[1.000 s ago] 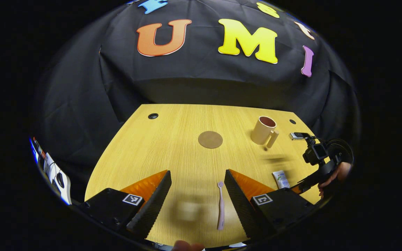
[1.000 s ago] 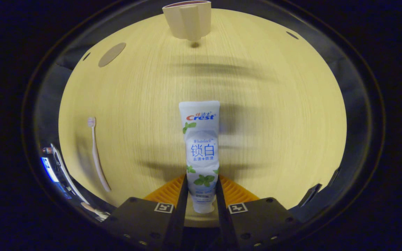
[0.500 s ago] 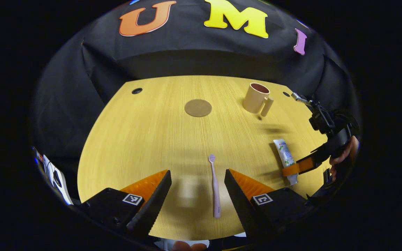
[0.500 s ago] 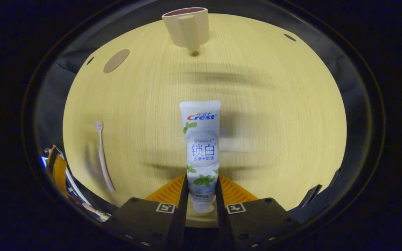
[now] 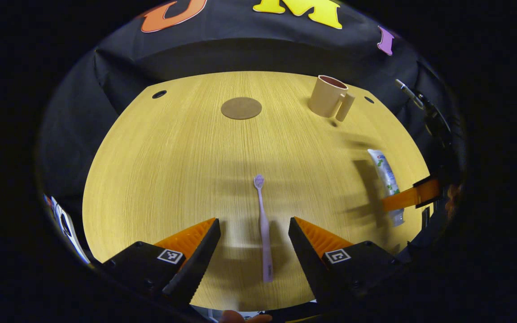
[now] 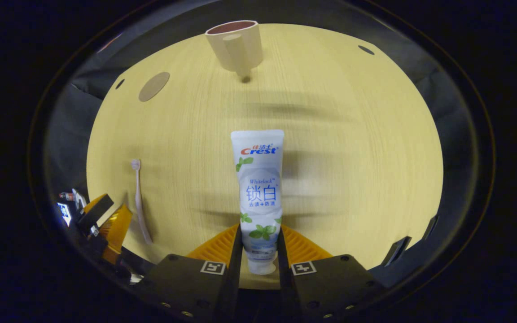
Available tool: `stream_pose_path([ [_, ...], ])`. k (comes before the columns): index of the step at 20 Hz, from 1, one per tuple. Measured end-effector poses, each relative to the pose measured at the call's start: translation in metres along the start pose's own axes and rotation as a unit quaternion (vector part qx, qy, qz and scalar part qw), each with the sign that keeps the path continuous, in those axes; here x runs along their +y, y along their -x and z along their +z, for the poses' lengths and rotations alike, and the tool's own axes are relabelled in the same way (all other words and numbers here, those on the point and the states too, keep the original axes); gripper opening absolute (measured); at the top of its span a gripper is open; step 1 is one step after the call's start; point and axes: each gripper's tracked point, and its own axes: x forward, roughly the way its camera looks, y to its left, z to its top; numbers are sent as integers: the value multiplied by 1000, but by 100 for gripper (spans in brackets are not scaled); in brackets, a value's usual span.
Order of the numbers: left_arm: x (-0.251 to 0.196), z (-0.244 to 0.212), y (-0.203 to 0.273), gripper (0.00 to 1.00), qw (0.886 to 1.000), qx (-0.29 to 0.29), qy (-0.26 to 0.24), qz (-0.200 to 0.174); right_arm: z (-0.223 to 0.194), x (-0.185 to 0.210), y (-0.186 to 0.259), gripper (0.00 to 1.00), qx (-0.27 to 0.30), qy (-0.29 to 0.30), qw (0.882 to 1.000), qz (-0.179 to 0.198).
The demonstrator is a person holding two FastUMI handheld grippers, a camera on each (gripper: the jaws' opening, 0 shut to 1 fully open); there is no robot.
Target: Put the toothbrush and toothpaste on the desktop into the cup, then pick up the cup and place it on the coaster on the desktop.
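Jaws, left gripper (image 5: 254,244): spread apart, straddling the toothbrush (image 5: 262,224) handle, neither finger touching it.
Jaws, right gripper (image 6: 259,251): clamped on the cap end of the toothpaste (image 6: 258,193).
Toothbrush axis: lies flat on the desktop (image 5: 173,157), in line with the left fingers, head pointing away.
Toothpaste axis: in line with the right fingers, flat end toward the cup (image 6: 235,45).
Nearer hand: left for toothbrush; right for cup.
Cup: upright, far right, well apart from the coaster (image 5: 241,108).
Count: one toothbrush, one toothpaste, one cup, one coaster.
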Motion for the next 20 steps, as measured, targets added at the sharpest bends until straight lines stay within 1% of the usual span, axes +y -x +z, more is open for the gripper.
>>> stream_pose_path([
  [4,-3,-16,-10,98,1000,25,1,3,2,-7,13,37,-8,-7,1000,4],
  [7,-3,-19,-13,98,999,31,4,3,4,-9,21,37,-13,-11,1000,8],
  [9,-3,-20,-16,94,999,34,6,3,5,-11,23,37,-16,-13,1000,10],
  [10,-3,-21,-17,90,999,36,7,3,4,-10,24,38,-16,-14,1000,11],
  [12,-2,-22,-18,85,999,41,5,7,4,-11,26,38,-17,-14,1000,13],
  [17,2,-23,-22,79,999,44,-10,18,5,-14,31,37,-23,-16,999,15],
  [20,-1,-25,-20,73,998,51,-7,21,5,-16,34,37,-26,-19,999,15],
])
